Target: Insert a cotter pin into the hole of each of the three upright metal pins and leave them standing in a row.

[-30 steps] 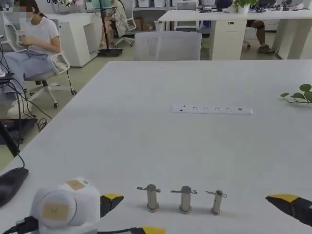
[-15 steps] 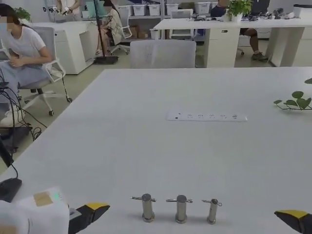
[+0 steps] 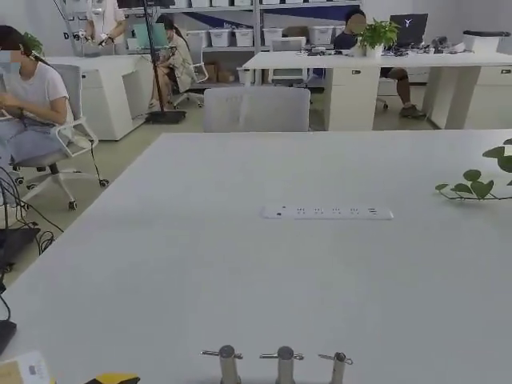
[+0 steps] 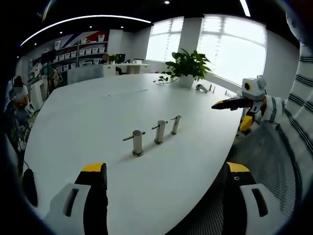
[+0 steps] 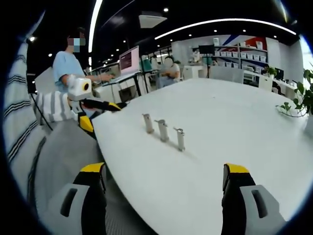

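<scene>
Three metal pins (image 3: 286,366) stand upright in a row near the near edge of the worktop (image 3: 240,240), with a cotter pin (image 3: 268,355) through each.

Risk: the pins are tall on narrow bases, so a stray brush from either gripper would likely topple one.

Left gripper (image 4: 165,169) and right gripper (image 5: 164,169) hover at that edge, one on each side of the row. Jaws apart, empty.

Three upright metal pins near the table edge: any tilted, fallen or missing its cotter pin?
Nothing stands out. The three silver upright metal pins stand straight in a row on the white table, each with a thin cotter pin through its top.
</scene>
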A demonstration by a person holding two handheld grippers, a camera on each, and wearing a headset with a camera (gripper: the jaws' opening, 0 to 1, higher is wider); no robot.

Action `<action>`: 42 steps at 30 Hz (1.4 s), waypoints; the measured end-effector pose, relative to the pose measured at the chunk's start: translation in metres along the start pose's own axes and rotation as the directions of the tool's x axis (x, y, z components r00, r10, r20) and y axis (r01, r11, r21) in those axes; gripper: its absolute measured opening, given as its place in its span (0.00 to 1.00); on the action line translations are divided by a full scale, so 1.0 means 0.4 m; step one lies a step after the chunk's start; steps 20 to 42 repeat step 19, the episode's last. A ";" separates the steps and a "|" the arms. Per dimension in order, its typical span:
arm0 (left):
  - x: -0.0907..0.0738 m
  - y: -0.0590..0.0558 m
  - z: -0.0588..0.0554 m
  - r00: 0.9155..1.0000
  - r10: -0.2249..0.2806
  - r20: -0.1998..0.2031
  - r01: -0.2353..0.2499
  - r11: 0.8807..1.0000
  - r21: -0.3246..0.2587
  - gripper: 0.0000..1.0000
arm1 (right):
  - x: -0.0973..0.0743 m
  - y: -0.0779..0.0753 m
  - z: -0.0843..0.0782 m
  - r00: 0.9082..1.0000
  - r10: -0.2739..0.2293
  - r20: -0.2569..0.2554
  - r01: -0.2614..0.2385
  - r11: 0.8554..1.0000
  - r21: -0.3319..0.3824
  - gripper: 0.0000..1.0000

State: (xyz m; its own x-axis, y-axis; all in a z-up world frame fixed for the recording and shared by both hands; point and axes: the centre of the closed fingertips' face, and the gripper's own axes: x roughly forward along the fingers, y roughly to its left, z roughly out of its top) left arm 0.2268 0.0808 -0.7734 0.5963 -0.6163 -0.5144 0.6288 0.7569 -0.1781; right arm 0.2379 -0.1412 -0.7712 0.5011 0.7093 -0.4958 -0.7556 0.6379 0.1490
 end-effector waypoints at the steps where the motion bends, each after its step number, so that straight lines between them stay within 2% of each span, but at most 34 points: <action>1: -0.004 -0.002 -0.006 1.000 0.003 -0.008 -0.003 1.000 -0.002 0.99 | -0.002 -0.002 -0.002 1.000 -0.003 0.002 0.003 1.000 0.009 1.00; 4: -0.016 -0.003 -0.015 1.000 0.011 -0.022 -0.011 1.000 -0.003 0.99 | -0.012 -0.007 -0.012 1.000 -0.013 -0.004 0.013 1.000 0.025 1.00; 10: -0.032 0.022 -0.025 0.999 0.041 -0.024 -0.042 0.999 -0.032 0.99 | -0.022 -0.015 -0.019 1.000 -0.026 -0.003 0.026 0.999 0.041 1.00; 16: -0.031 0.031 -0.022 0.998 0.057 -0.024 -0.058 0.998 -0.040 0.99 | -0.021 -0.020 -0.018 1.000 -0.023 -0.014 0.024 0.999 0.039 1.00; 42: -0.029 0.030 -0.020 0.998 0.056 -0.025 -0.057 0.998 -0.040 0.99 | -0.016 -0.019 -0.015 1.000 -0.019 -0.016 0.019 0.999 0.032 1.00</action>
